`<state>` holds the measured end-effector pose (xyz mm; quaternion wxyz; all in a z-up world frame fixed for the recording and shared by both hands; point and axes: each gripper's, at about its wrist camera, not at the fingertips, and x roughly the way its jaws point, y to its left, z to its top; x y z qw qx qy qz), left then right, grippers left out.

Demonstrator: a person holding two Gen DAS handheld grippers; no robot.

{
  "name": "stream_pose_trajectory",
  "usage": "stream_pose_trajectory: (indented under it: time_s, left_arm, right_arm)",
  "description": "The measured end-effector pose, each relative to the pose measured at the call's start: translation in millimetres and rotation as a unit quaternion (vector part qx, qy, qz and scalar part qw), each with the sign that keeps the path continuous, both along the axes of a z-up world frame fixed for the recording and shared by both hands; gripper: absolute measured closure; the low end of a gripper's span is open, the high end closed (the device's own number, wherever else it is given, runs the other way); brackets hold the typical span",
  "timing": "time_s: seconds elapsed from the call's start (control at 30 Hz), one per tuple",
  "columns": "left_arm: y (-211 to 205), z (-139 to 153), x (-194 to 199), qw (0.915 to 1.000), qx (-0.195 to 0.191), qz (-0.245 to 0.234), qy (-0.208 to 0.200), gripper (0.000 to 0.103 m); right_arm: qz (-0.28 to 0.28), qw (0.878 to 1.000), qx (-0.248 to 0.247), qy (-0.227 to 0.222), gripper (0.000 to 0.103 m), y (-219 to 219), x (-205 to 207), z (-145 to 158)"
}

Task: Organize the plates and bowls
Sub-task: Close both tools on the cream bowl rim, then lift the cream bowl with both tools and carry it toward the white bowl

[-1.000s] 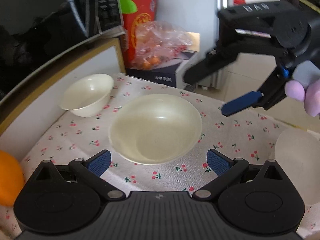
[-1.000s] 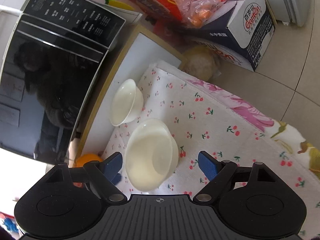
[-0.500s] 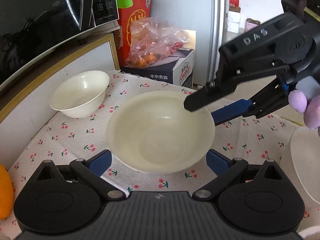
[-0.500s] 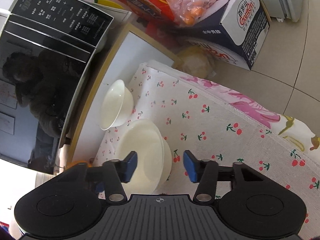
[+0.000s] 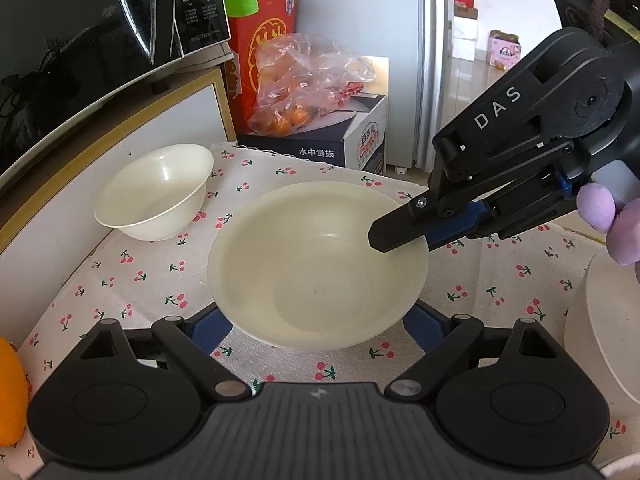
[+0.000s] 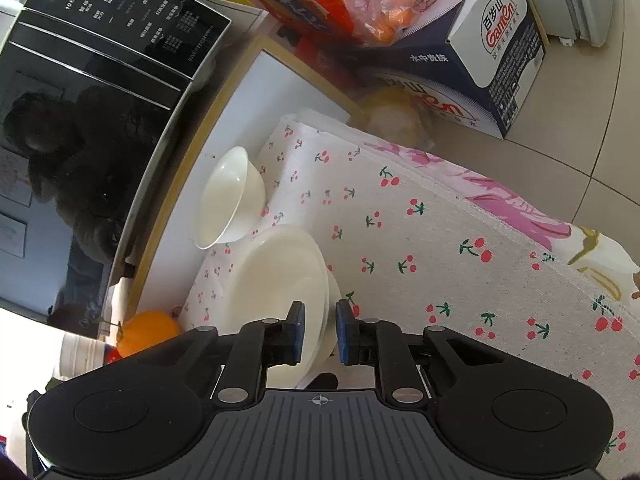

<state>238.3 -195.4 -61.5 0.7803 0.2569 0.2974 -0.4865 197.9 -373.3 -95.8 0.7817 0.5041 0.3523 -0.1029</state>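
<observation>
A large cream bowl [image 5: 316, 264] sits on the cherry-print cloth [image 5: 120, 280]. My left gripper [image 5: 316, 324] is open, its blue pads on either side of the bowl's near side. My right gripper [image 6: 319, 330] is shut on the bowl's rim [image 6: 316, 312]; it also shows in the left wrist view [image 5: 404, 236], clamped over the bowl's right edge. A smaller white bowl [image 5: 156, 192] stands at the back left, also in the right wrist view [image 6: 230, 196]. A white plate [image 5: 612, 328] lies at the right edge.
A black microwave [image 5: 80, 32] stands on a white cabinet [image 5: 100, 160] at the left. A carton [image 5: 340, 144] with a bag of oranges [image 5: 296, 88] sits behind the cloth. An orange [image 6: 146, 332] lies near the left.
My right gripper came down onto the large bowl's right rim and closed on it. My left gripper moved closer, so the bowl now sits between its open pads.
</observation>
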Motion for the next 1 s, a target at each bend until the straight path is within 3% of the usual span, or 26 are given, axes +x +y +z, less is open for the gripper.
stream_pose_trajectory:
  time_s: [1.0]
  left_arm:
    - [2, 23, -13, 0.9996, -0.001, 0.01, -0.027, 0.017]
  right_arm:
    - [0.051, 0.996, -0.068, -0.036, 0.088, 12, -5, 36]
